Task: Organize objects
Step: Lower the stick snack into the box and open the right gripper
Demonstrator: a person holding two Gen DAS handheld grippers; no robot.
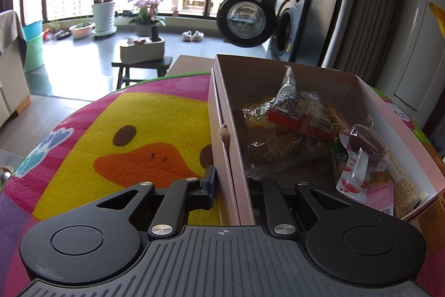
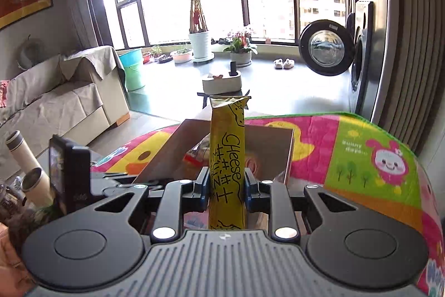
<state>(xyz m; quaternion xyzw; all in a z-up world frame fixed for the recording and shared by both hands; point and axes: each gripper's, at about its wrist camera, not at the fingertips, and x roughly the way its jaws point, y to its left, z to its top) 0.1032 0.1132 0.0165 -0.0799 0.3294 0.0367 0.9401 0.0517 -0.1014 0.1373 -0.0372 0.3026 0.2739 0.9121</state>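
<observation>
Left tool (image 1: 230, 185) straddles the box (image 1: 230, 146) side wall at 12 o'clock, jaws on either side; whether they pinch it, can't tell. Snacks (image 1: 300, 118) sit inside at 1 o'clock. Right tool (image 2: 226, 185) is clamped on the cheese stick packet (image 2: 227, 157), long axis upright toward 12. Open box lies directly ahead, so right arm drops it in.

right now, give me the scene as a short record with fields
surface: cartoon play mat
container: open cardboard box, snack packets inside
left gripper: straddles the box's near wall, one finger outside, one inside
right gripper: shut on yellow cheese stick packet, held upright in front of the box
background: washing machine, door open
</observation>
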